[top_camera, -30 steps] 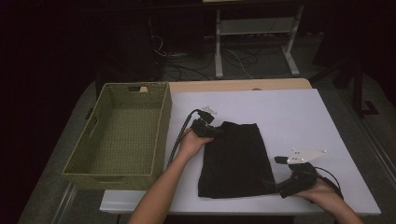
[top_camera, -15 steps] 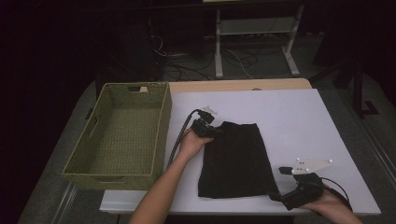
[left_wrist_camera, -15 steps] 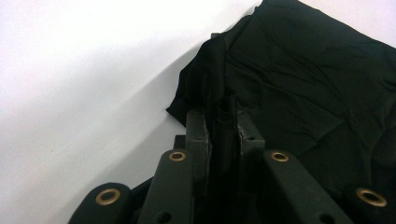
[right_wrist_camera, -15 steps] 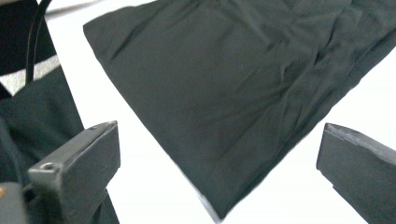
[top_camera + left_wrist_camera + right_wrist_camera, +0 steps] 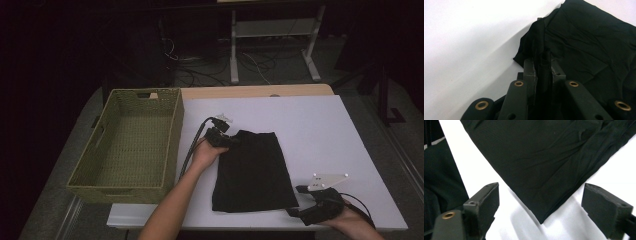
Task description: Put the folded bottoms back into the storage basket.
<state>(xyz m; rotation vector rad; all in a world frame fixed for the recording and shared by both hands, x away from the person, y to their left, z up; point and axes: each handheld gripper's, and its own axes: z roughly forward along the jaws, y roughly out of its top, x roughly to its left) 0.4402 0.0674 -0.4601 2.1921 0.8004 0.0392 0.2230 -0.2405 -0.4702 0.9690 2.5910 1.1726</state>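
Observation:
A folded black cloth (image 5: 252, 170) lies flat on the white table (image 5: 310, 130). My left gripper (image 5: 232, 141) is shut on the cloth's far left corner; in the left gripper view a pinch of the black cloth (image 5: 584, 47) sits between the closed jaws of the left gripper (image 5: 543, 65). My right gripper (image 5: 295, 211) stands open at the cloth's near right corner. In the right gripper view that corner of the cloth (image 5: 541, 162) points into the gap of the right gripper (image 5: 541, 200), with the jaws wide apart on either side.
A green woven basket (image 5: 172, 145) stands at the table's left, right beside my left forearm. The table's near edge runs just under the right hand. Bare white tabletop stretches to the right and behind the cloth. Dark floor, cables and a metal frame lie beyond.
The right gripper has moved toward the table's near edge and now faces the cloth's near right corner. The left gripper has held still on the far left corner.

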